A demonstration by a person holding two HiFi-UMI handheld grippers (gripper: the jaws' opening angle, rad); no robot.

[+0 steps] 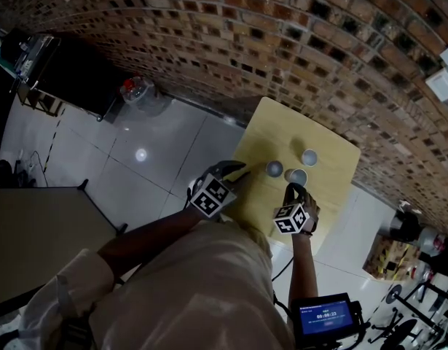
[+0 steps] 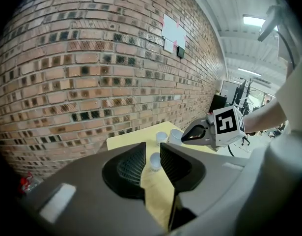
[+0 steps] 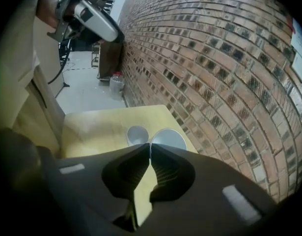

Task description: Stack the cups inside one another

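Three small pale cups are over a yellow table (image 1: 333, 195). My right gripper (image 1: 292, 189) is shut on the rim of the nearest cup (image 1: 297, 176). In the right gripper view the jaws (image 3: 151, 149) pinch that cup's rim (image 3: 169, 139), and it is tilted so its mouth faces the camera. A second cup (image 1: 274, 168) (image 3: 137, 134) stands just left of it, and a third (image 1: 309, 157) stands farther back. My left gripper (image 1: 240, 170) (image 2: 151, 157) is open, short of the second cup (image 2: 154, 161), which shows beyond its jaws without touching them.
The table stands against a brick wall (image 1: 282, 57). A grey tiled floor (image 1: 151, 159) lies to its left, with a dark tabletop (image 1: 34, 232) at the near left. A plastic bag or bottle (image 1: 138, 90) lies on the floor by the wall.
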